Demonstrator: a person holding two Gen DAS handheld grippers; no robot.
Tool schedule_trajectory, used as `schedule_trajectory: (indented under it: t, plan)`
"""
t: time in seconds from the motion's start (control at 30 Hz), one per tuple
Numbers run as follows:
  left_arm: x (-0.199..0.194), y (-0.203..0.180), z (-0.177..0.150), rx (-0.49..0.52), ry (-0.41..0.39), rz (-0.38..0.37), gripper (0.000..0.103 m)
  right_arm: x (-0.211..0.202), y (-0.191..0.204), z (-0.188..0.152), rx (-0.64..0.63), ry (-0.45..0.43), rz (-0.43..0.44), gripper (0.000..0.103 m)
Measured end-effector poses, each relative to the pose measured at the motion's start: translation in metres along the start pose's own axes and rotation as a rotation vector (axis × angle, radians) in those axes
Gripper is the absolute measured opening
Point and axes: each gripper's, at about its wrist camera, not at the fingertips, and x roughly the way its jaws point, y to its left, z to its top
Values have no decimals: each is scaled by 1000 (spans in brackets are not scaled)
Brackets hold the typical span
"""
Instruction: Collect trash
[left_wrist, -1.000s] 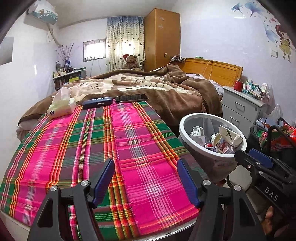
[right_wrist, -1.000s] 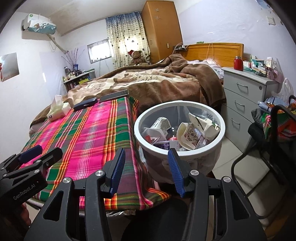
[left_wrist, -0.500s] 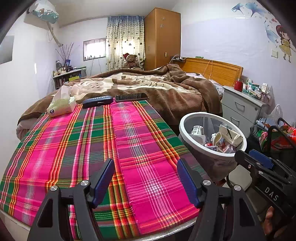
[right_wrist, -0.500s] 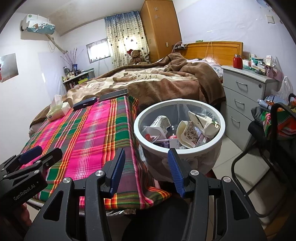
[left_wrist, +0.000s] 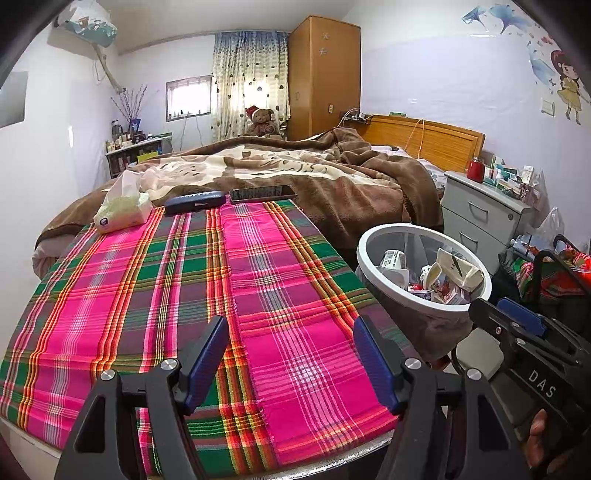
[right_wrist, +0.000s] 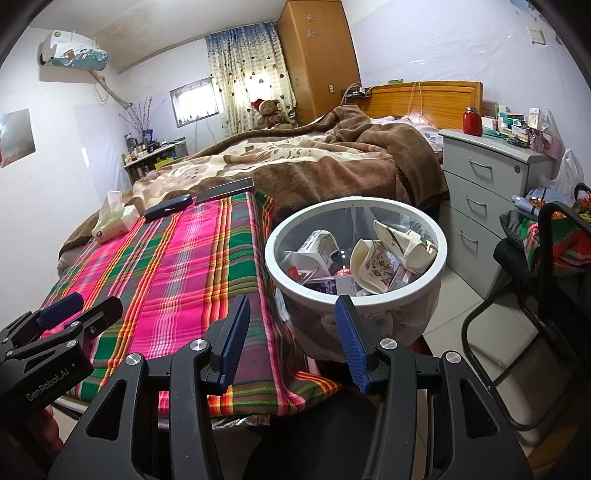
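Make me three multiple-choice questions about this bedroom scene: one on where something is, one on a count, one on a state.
1. Where is the tissue pack?
A. In the bin
B. On the plaid cloth's far left corner
C. On the nightstand

2. How many drawer handles show on the grey nightstand?
A. Three
B. One
C. Five

3. What state is the white bin in?
A. Empty
B. Tipped over
C. Upright, holding crumpled cartons

Answers:
1. B, it rests on the plaid cloth beside the dark case.
2. A, three handles are stacked down its front.
3. C, its rim faces up with cartons inside.
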Motion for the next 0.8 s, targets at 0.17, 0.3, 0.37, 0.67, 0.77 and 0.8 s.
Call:
schedule_trajectory:
  t: [0.17,0.3,0.37,0.67,0.77,0.8]
  plan:
    - [0,0,0,2,0,-1,70,0,0,0,0,1,-2,49]
    - [0,0,0,0,0,0,70,-1,1,0,1,0,-4,49]
    - [-1,0,0,0,0,1,70,-1,0,0,-1,0,-1,49]
    - [-1,1,0,-3,-1,1,70,0,0,1,0,0,0,49]
    - [-3,1,0,-4,-1,3,70,0,1,-1,2,2,0,49]
    - [-3,1,0,-3,-2,1,70,1,1,-1,3,3,0,49]
